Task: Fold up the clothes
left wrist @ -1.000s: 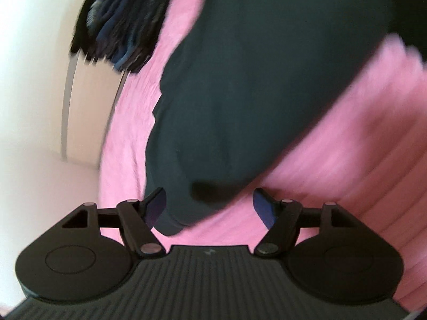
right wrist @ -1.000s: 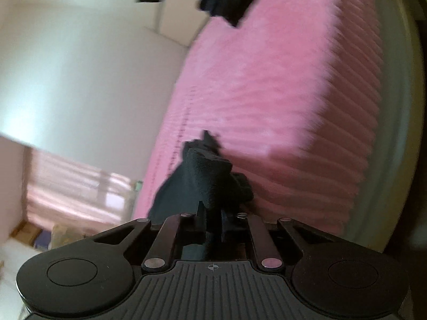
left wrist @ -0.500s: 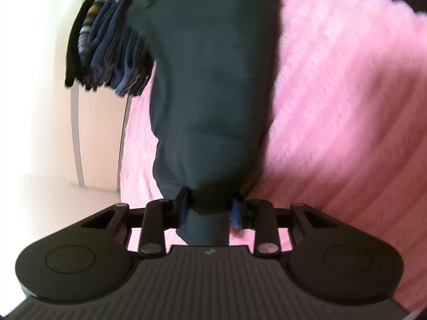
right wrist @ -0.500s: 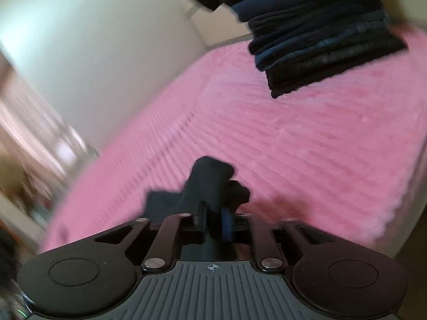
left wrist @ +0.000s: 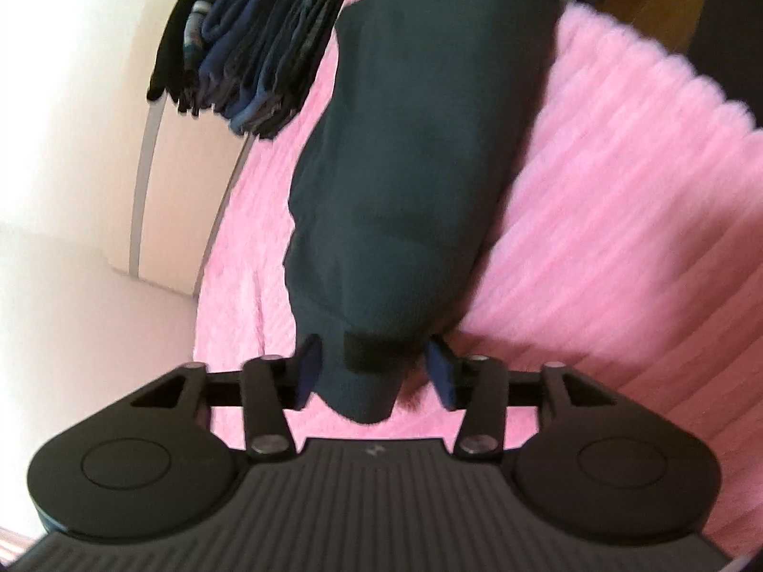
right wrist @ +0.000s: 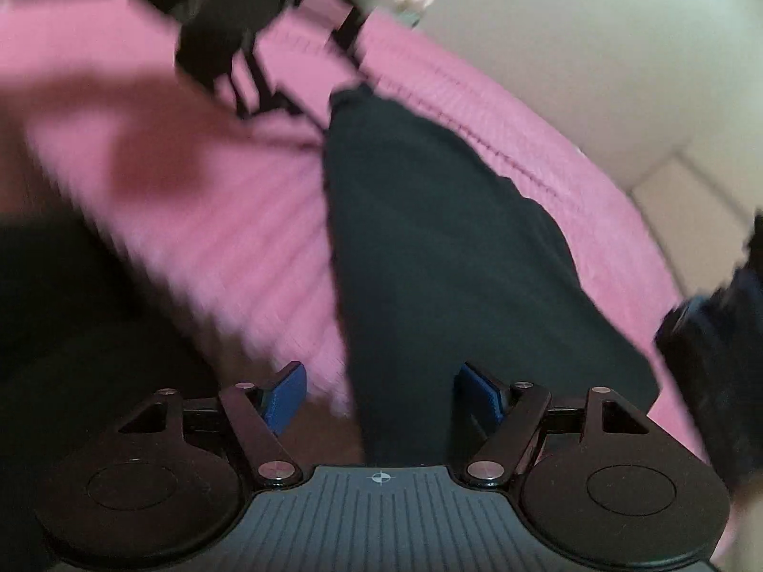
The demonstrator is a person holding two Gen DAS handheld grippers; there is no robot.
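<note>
- Left gripper (left wrist: 374, 374): jaws spread wide, dark garment (left wrist: 419, 152) lying between the blue pads but unclamped; garment stretched from lower centre to top of frame over the pink blanket (left wrist: 620, 219).
- Right gripper (right wrist: 381, 398): jaws likewise apart, same cloth passing between, not pinched.
- Likely trouble: cloth slumping or bunching with neither end held; fold line drifting crooked.
- Left view only: stack of folded clothes (left wrist: 248, 62) at upper left; right view too blurred to confirm more than a dark mass at right edge.
</note>
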